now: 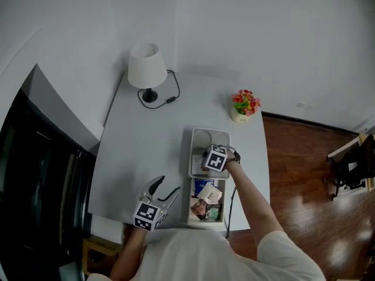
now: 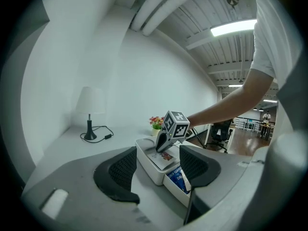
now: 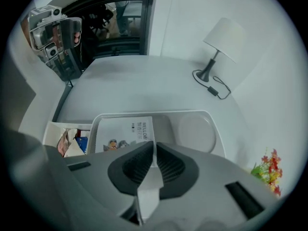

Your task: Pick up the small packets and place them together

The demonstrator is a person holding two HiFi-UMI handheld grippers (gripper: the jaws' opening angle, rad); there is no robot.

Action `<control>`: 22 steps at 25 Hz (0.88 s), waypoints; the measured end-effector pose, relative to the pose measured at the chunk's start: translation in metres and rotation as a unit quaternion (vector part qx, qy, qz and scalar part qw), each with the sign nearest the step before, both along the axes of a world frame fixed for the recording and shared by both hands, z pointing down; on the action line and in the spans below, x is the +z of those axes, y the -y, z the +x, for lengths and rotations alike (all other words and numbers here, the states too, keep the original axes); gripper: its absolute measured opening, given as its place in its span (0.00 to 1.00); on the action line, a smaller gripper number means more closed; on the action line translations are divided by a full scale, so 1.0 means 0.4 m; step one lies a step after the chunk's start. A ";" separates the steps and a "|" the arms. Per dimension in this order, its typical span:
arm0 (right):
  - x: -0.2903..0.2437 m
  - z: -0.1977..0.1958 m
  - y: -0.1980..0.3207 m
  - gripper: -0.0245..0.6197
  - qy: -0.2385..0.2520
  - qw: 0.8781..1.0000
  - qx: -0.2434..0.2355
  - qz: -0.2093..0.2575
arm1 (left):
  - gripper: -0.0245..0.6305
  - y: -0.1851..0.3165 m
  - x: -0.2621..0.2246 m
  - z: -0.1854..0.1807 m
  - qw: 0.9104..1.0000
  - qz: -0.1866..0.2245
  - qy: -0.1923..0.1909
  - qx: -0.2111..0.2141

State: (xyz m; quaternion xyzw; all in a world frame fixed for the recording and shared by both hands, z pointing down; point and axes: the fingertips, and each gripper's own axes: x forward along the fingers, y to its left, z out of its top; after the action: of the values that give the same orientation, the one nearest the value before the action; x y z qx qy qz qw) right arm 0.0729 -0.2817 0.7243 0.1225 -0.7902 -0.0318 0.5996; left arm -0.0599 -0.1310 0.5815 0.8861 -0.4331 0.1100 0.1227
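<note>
A white tray [image 1: 210,134] with a round hollow and a flat section sits on the grey table. Just in front of it is an open box [image 1: 206,202] holding several small packets. My right gripper [image 1: 204,166] reaches into the tray. In the right gripper view it [image 3: 153,150] is shut on the edge of a white printed packet [image 3: 126,131], which lies over the tray's [image 3: 197,129] flat section. My left gripper [image 1: 167,187] hovers open and empty over the table's near left. Through its jaws [image 2: 158,165] I see the packet [image 2: 163,158] and the right gripper [image 2: 161,142].
At the table's far left stands a white lamp [image 1: 146,69] with a black cord. A small flower pot [image 1: 245,104] sits at the far right corner. The box [image 3: 72,141] of packets lies left of the tray in the right gripper view. Wooden floor lies to the right.
</note>
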 end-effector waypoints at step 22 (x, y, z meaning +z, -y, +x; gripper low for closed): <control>-0.489 0.078 -0.075 0.50 0.345 0.889 0.183 0.239 | 0.47 0.013 -0.078 0.056 0.998 0.040 -0.032 0.036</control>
State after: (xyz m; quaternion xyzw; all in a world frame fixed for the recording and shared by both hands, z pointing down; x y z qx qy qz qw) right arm 0.1040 -0.2517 0.5286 0.4080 -0.8794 -0.0654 0.2365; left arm -0.0375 -0.1362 0.5504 0.9086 -0.4005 0.0688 0.0965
